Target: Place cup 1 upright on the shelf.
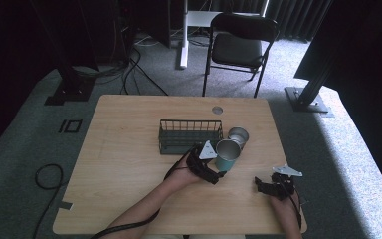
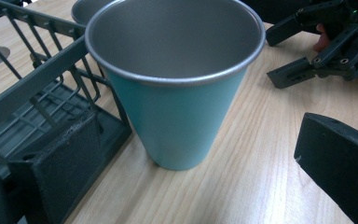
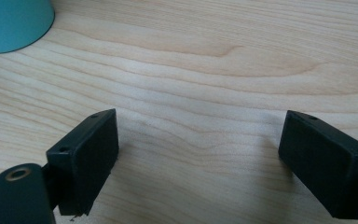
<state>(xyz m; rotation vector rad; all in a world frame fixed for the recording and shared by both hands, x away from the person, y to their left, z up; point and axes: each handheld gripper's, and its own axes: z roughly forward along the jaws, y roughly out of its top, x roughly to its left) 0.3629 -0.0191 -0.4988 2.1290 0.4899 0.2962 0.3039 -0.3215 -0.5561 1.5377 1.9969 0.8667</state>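
Note:
A teal metal cup (image 1: 227, 155) stands upright and empty on the wooden table (image 1: 129, 164), just right of a dark wire basket (image 1: 189, 135). My left gripper (image 1: 222, 167) is open, one jaw on each side of the cup (image 2: 177, 107); neither jaw visibly touches it. The left jaw sits against the basket's corner (image 2: 51, 93). A second metal cup (image 1: 238, 136) stands behind the teal one. My right gripper (image 1: 259, 185) rests low near the table's front right, open (image 3: 200, 144) over bare wood, with the teal cup's base (image 3: 14, 23) at far left. It also shows as the far gripper (image 2: 317, 46).
The basket is empty. A round grommet hole (image 1: 217, 110) lies in the table's back edge. A black folding chair (image 1: 238, 47) stands behind the table, with cables on the carpet at left. The table's front edge runs close to the right hand (image 1: 286, 209).

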